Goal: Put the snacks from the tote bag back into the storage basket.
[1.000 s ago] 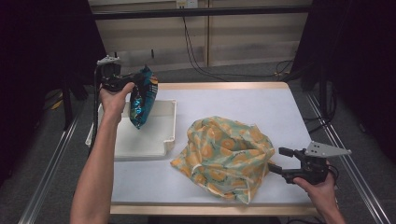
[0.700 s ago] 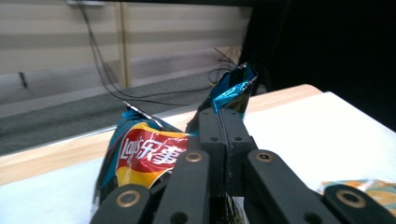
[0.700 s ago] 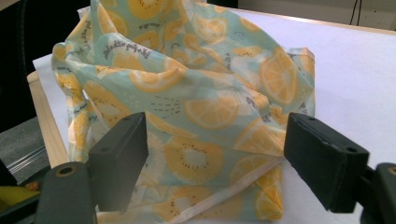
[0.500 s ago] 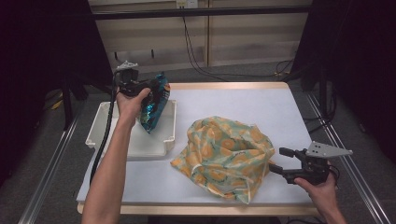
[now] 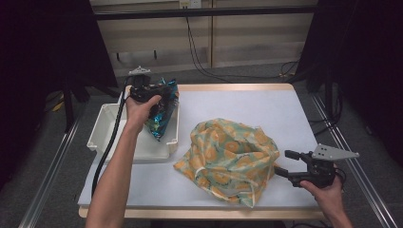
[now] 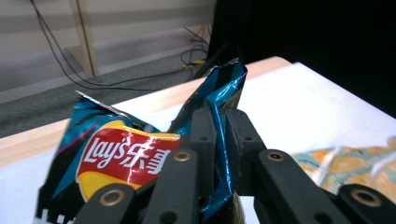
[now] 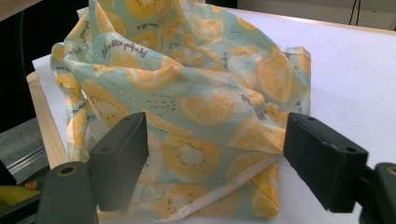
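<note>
A blue Lay's chips bag [image 5: 160,119] stands tilted at the right end of the white tray [image 5: 105,135], its lower end down inside. My left gripper [image 5: 166,93] pinches the bag's crumpled top; in the left gripper view the foil of the chips bag [image 6: 122,154] fills the narrow gap of my left gripper [image 6: 220,122]. Its jaws have just been opening a little, and the foil is still between them. My right gripper [image 5: 282,162] stands open at the right edge of a lemon-print cloth bag [image 5: 228,156]. In the right gripper view the cloth bag [image 7: 196,93] lies ahead of my right gripper [image 7: 218,158].
The white mat [image 5: 247,109] covers a wooden table whose front edge [image 5: 199,213] runs near me. Cables [image 5: 209,71] trail on the floor behind the table. Metal rails [image 5: 52,171] flank the table at left and right.
My left hand has carried the chips bag to the right and down, from the tray's far left corner to its right end. The right gripper and the cloth bag have stayed put.
</note>
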Tool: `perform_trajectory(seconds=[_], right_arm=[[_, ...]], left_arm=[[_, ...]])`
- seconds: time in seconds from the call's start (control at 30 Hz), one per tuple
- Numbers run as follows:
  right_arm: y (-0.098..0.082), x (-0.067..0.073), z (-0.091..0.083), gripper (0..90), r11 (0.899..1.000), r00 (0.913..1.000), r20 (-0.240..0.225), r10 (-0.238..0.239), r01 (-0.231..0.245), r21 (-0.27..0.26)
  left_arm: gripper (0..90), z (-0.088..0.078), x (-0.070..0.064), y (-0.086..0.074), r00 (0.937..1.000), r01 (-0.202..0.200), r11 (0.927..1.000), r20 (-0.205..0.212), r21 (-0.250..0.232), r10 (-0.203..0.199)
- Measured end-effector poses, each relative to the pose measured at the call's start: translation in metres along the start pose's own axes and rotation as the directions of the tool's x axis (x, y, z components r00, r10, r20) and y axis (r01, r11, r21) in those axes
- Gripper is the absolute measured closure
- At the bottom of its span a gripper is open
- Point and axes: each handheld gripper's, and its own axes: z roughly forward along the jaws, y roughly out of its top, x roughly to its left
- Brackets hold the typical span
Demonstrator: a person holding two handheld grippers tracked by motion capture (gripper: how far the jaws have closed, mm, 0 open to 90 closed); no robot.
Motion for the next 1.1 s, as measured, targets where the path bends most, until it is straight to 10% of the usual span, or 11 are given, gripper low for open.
perform_trajectory(seconds=[0.57, 1.1], right_arm=[[0.001, -0.001, -0.001, 22.0, 1.000, 1.0000, 0.001, -0.002, 0.002, -0.001], [0.000, -0.001, 0.001, 20.9, 1.000, 1.0000, -0.002, 0.000, 0.000, 0.008]], left_arm=[[66.7, -0.003, -0.014, -0.014, 0.9958, -0.064, 0.9974, 0.067, 0.032, 0.062], [48.1, -0.010, -0.018, -0.018, 0.9962, -0.078, 0.9969, 0.039, 0.008, 0.078]])
